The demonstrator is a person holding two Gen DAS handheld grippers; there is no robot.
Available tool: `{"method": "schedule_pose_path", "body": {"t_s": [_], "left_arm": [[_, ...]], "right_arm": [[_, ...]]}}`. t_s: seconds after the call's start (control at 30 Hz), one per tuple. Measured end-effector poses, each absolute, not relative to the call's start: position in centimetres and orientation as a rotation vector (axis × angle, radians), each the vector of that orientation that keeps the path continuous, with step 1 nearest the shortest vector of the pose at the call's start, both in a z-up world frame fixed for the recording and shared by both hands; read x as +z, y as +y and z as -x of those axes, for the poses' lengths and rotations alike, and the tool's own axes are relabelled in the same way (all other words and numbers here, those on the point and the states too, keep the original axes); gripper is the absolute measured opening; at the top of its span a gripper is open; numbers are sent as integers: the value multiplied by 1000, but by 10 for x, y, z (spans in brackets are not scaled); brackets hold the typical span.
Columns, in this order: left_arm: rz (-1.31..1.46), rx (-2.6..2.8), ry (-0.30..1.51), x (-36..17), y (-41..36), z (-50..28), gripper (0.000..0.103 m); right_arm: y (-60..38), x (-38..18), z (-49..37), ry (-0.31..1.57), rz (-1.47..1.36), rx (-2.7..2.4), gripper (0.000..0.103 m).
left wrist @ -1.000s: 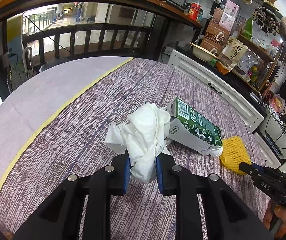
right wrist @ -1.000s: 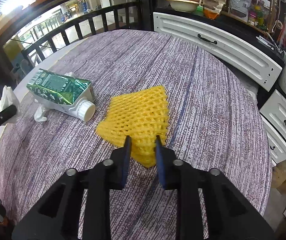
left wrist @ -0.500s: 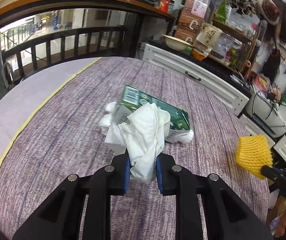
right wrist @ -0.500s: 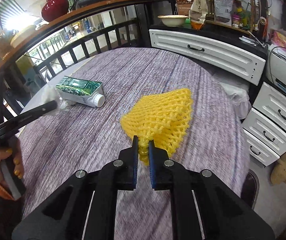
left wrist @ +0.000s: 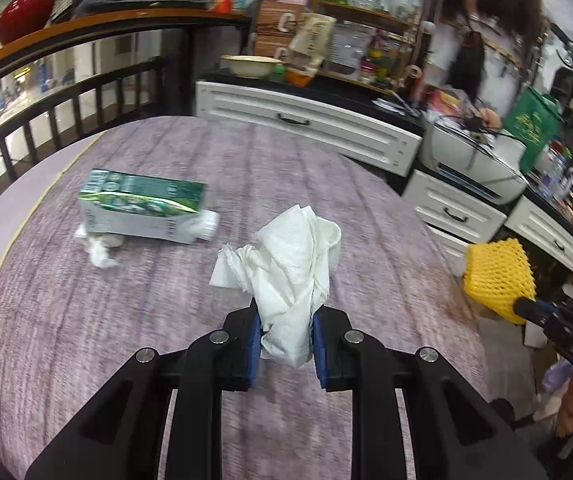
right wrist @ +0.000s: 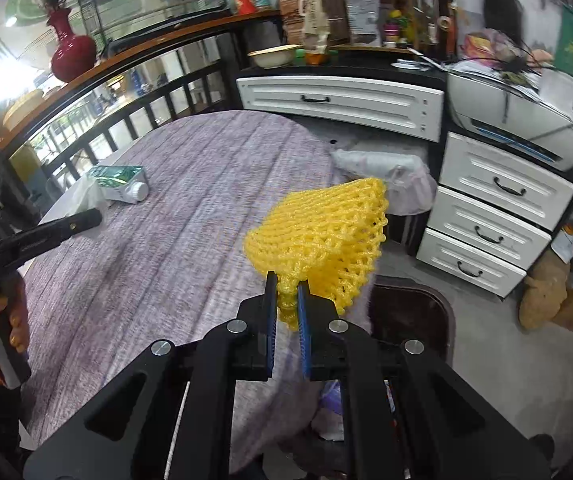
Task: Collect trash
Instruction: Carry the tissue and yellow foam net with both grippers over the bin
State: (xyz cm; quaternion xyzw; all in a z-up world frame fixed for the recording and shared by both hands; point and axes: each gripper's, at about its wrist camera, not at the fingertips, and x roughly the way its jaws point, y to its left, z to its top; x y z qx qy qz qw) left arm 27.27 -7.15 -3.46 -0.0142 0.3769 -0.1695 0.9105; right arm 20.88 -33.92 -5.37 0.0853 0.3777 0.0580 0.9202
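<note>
Tissue (left wrist: 290, 268), white and crumpled, sits clamped between the blue pads of the left gripper (left wrist: 286, 338), lifted above the purple table (left wrist: 134, 320); the right gripper (right wrist: 286, 308), whose jaws have just been closing, pinches a yellow foam net (right wrist: 322, 236) beyond the table's edge, above a bag-lined bin (right wrist: 382, 168); a green carton (left wrist: 142, 210) lies on its side on the table, a tissue scrap (left wrist: 100, 250) touching it.

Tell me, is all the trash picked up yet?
Not yet. Nothing looks thrown away so far. In hand: the left gripper pinches the crumpled white tissue, and the right gripper pinches the yellow foam net, both lifted off the table. Left: the green carton lying on its side and a small tissue scrap beside it.
</note>
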Motion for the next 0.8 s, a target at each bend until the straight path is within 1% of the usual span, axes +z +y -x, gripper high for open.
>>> {"method": "schedule_pose_path", "body": {"t_s": [0.23,0.37,0.5,0.8], "left_arm": [[-13,-474,777,-35,-123,-234,21],[-19,-530,774,-35,-147,-217,21],[-24,-572,789,-40,-169,-205,21],[-69,-647,811,-53,-216,-178,21]], "right_arm": [[-382,-64,-182,770,-208,28,10],[-399,-80,-171,799,-212,-9,10],[-407,-108,-169,861,-198,-27,10],[-420,-183,-181,1021,-298,-26,10]]}}
